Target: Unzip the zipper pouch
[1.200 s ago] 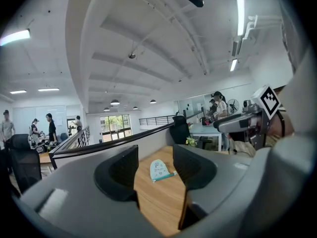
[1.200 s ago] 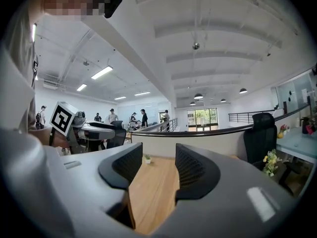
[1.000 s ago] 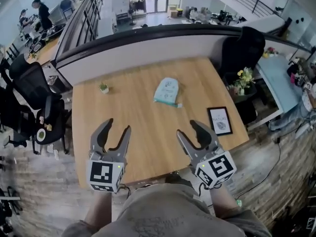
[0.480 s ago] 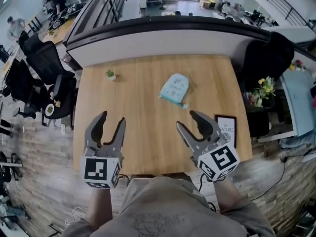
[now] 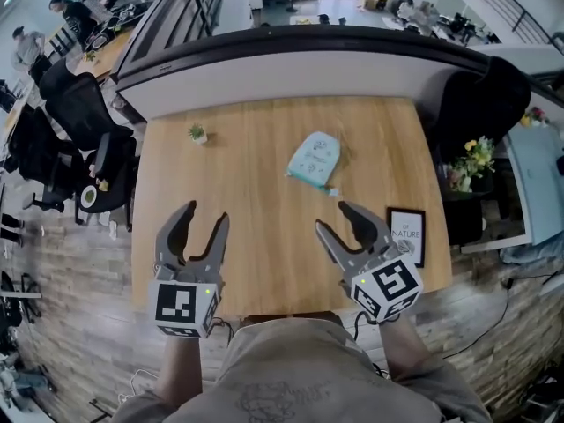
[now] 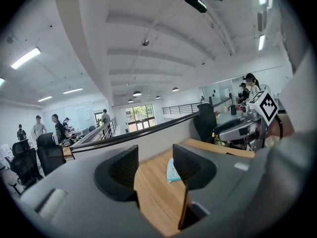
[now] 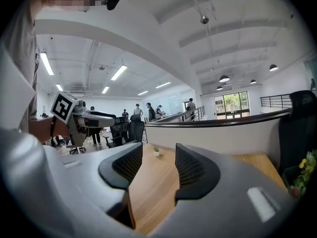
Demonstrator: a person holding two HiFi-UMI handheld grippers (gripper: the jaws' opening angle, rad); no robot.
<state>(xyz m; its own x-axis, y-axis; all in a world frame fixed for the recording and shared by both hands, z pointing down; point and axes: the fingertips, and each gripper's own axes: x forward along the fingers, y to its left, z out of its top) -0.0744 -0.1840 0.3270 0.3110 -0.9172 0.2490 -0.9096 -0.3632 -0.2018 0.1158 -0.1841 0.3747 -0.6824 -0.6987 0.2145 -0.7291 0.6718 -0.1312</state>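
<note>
A pale teal zipper pouch [image 5: 314,159] lies flat on the wooden table [image 5: 247,201], past its middle toward the far right; the zipper edge faces me. In the left gripper view the pouch [image 6: 171,171] shows between the jaws, far off. My left gripper [image 5: 201,225] hovers open over the table's near left part. My right gripper [image 5: 337,220] hovers open over the near right part, short of the pouch. Neither holds anything. In the right gripper view my right gripper [image 7: 157,167] points over bare table toward the small plant [image 7: 156,151].
A tiny potted plant [image 5: 196,133] stands at the table's far left. A framed card [image 5: 406,233] lies near the right edge. A low wall [image 5: 300,69] runs behind the table. Office chairs [image 5: 79,148] stand left, a black chair [image 5: 480,104] and flowers [image 5: 471,161] right.
The head view has swung, so the table sits more squarely in view. Both grippers stay open over the near edge, about where they were half a second ago.
</note>
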